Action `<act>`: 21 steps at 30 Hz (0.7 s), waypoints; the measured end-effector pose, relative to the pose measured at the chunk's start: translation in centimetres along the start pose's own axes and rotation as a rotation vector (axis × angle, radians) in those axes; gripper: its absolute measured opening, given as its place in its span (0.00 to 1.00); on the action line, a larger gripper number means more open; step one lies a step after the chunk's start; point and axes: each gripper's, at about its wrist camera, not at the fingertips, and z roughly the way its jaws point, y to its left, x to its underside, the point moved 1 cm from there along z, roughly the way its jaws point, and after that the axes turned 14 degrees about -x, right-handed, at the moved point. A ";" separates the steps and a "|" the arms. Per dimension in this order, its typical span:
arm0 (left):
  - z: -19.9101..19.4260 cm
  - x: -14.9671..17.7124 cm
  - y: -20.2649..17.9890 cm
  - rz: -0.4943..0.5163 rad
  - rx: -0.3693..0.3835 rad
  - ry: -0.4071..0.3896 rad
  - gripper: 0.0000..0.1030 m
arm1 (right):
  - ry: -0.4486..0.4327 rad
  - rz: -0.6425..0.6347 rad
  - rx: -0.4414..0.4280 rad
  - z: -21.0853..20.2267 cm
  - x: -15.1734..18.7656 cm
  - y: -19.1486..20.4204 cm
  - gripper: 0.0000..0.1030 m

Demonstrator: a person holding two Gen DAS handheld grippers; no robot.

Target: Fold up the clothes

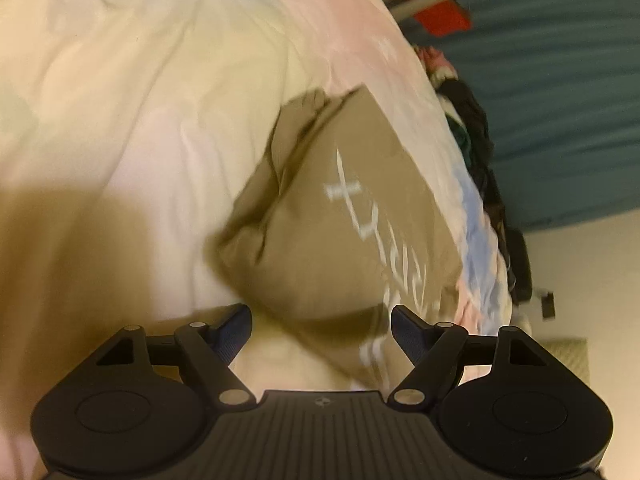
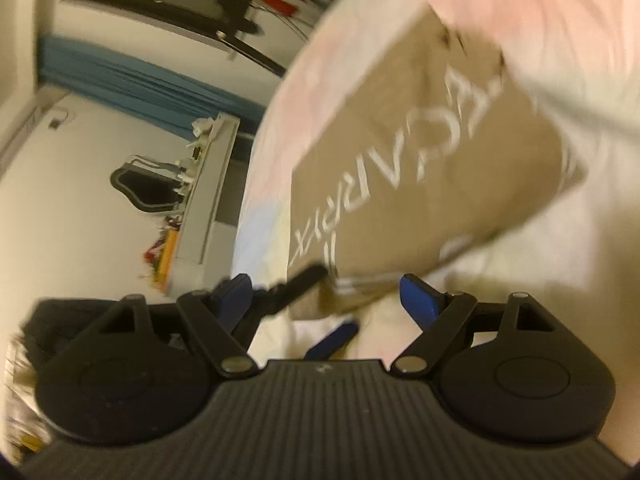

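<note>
A tan folded garment (image 1: pixel 340 216) with white lettering lies on a pale pastel bedspread (image 1: pixel 140 80). My left gripper (image 1: pixel 320 312) stands open at the garment's near edge. That edge lies between the blue pads, which do not press on it. In the right wrist view the same garment (image 2: pixel 420 168) lies ahead and slightly right. My right gripper (image 2: pixel 324 284) is open just short of its near corner, with nothing clamped. The other gripper's black finger (image 2: pixel 300 282) and blue pad (image 2: pixel 334 336) cross in front of it. Both views are blurred.
A heap of dark clothes (image 1: pixel 480 152) hangs at the bed's right edge before a blue curtain (image 1: pixel 560 100). A rack with something red (image 1: pixel 440 16) stands beyond. Left of the bed are a grey desk (image 2: pixel 212 184) and a black chair (image 2: pixel 140 188).
</note>
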 end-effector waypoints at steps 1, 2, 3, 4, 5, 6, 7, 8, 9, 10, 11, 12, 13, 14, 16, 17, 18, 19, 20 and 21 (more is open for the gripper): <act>0.2 -0.3 -0.1 -0.005 -0.001 -0.023 0.68 | 0.006 0.027 -0.006 0.4 0.1 -0.5 0.81; 0.3 -0.5 -0.2 -0.009 -0.005 -0.040 0.66 | 0.002 0.046 -0.003 0.7 0.2 -1.0 0.81; 0.5 -0.7 -0.3 -0.015 -0.002 -0.046 0.62 | -0.009 0.059 0.006 1.0 0.3 -1.5 0.81; 0.5 -0.7 -0.5 -0.015 -0.001 -0.057 0.55 | -0.020 0.073 0.015 1.3 0.4 -1.9 0.81; 0.3 -0.6 -0.6 -0.005 -0.006 -0.078 0.52 | -0.041 0.085 0.019 1.5 0.5 -2.4 0.81; 0.1 -0.6 -0.8 0.004 -0.012 -0.099 0.42 | -0.072 0.097 0.019 1.6 0.4 -2.7 0.81; -0.1 -0.5 -1.0 0.014 -0.018 -0.120 0.31 | -0.106 0.109 0.018 1.6 0.4 -3.0 0.81; -0.3 -0.6 -1.0 0.006 -0.008 -0.125 0.28 | -0.141 0.113 0.018 1.4 0.3 -3.2 0.80; -0.4 -0.7 -1.0 -0.002 0.003 -0.130 0.24 | -0.178 0.112 0.018 1.2 0.1 -3.2 0.80; -0.6 -0.7 -1.0 -0.011 0.013 -0.134 0.22 | -0.220 0.106 0.023 0.9 0.0 -3.2 0.80; -0.8 -0.8 -1.0 -0.015 0.024 -0.140 0.21 | -0.254 0.100 0.026 0.5 -0.1 -3.2 0.80; -1.1 -0.8 -1.0 -0.018 0.037 -0.148 0.20 | -0.286 0.104 0.026 0.2 -0.2 -3.3 0.81; -1.4 -0.8 -1.1 -0.016 0.051 -0.157 0.20 | -0.318 0.118 0.028 -0.3 -0.3 -3.6 0.81; -1.6 -0.8 -1.4 -0.010 0.060 -0.167 0.20 | -0.349 0.136 0.033 -0.7 -0.3 -3.9 0.80; -2.0 -0.6 -1.5 0.002 0.072 -0.182 0.19 | -0.400 0.156 0.051 -1.5 -0.5 -4.5 0.78; -2.2 -0.5 -1.5 0.002 0.078 -0.184 0.19 | -0.416 0.161 0.058 -1.8 -0.7 -4.8 0.77; -2.4 -0.5 -1.4 0.001 0.083 -0.185 0.19 | -0.425 0.164 0.061 -2.1 -0.9 -5.0 0.77; -2.5 -0.5 -1.4 0.002 0.084 -0.189 0.19 | -0.432 0.165 0.062 -2.2 -1.1 -5.2 0.75; -2.5 -0.4 -1.4 0.004 0.084 -0.194 0.19 | -0.435 0.160 0.066 -2.3 -1.3 -5.2 0.69; -2.8 -0.3 -1.4 0.011 0.082 -0.198 0.19 | -0.434 0.148 0.076 -2.2 -1.5 -5.2 0.66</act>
